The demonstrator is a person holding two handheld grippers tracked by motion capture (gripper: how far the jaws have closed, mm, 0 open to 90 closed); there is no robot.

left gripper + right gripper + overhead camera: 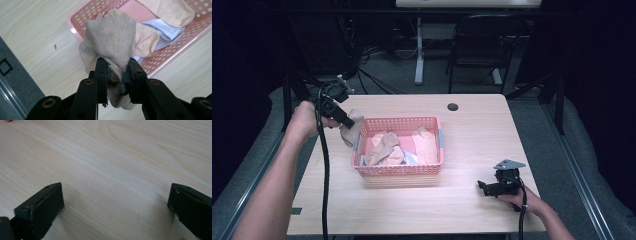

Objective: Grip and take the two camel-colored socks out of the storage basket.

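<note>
Item in hand: one tan sock (110, 42), pinched between the jaws of my left gripper (115, 72) and hanging above the left rim of the pink basket (398, 169), clear of the tabletop.

Basket contents: several more socks (384, 147) in peach and tan, plus a white piece (165, 30) under them (I cannot count them exactly).

By my reading, I am emptying the basket one sock at a time; this one is lifted out, not yet set down, and most of the pile is left.

Idle: my right gripper (486, 188), jaws spread wide with nothing between them, resting low on the bare wooden table (125, 157), well apart from the basket.
</note>
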